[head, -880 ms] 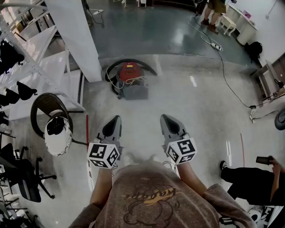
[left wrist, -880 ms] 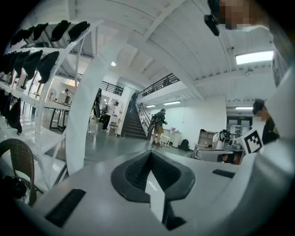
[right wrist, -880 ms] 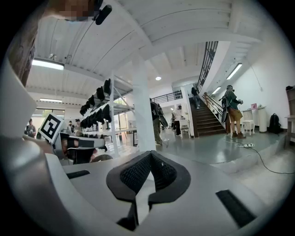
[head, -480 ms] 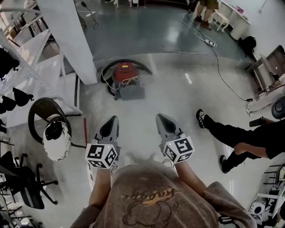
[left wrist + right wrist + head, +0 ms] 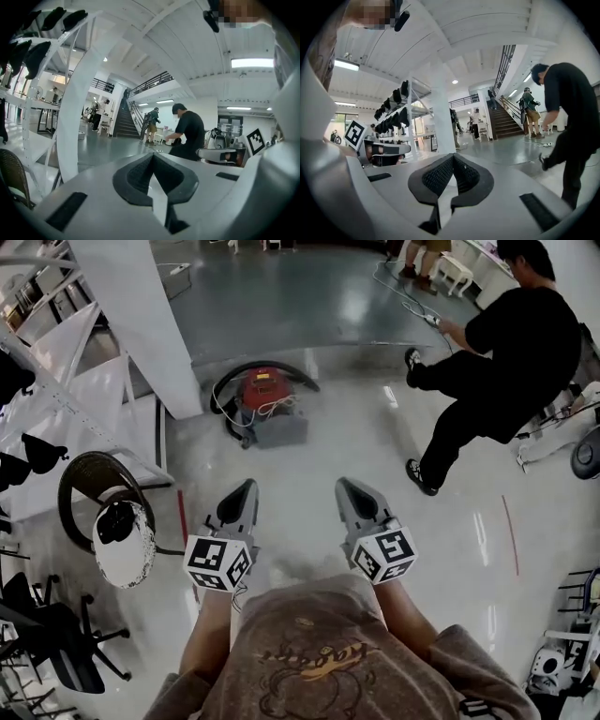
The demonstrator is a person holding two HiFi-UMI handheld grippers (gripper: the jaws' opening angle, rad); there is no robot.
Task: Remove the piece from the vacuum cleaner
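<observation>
A red vacuum cleaner [image 5: 267,391] with a grey front part [image 5: 279,430] and a black hose curled round it sits on the floor ahead, in the head view only. My left gripper [image 5: 247,486] and right gripper [image 5: 342,484] are held side by side in front of my chest, well short of the vacuum. Both are shut with nothing between the jaws. The left gripper [image 5: 152,157] and the right gripper [image 5: 453,158] point level across the hall, so the vacuum is hidden in both gripper views.
A white pillar [image 5: 141,315] stands left of the vacuum. A wicker chair [image 5: 98,479] with a white helmet-like object [image 5: 125,535] is at my left, racks [image 5: 37,362] behind it. A person in black [image 5: 502,362] walks past at the right. A cable [image 5: 427,320] crosses the far floor.
The person in black has walked from the lower right to the upper right of the head view. My grippers stay shut and have hardly moved; the view has shifted slightly.
</observation>
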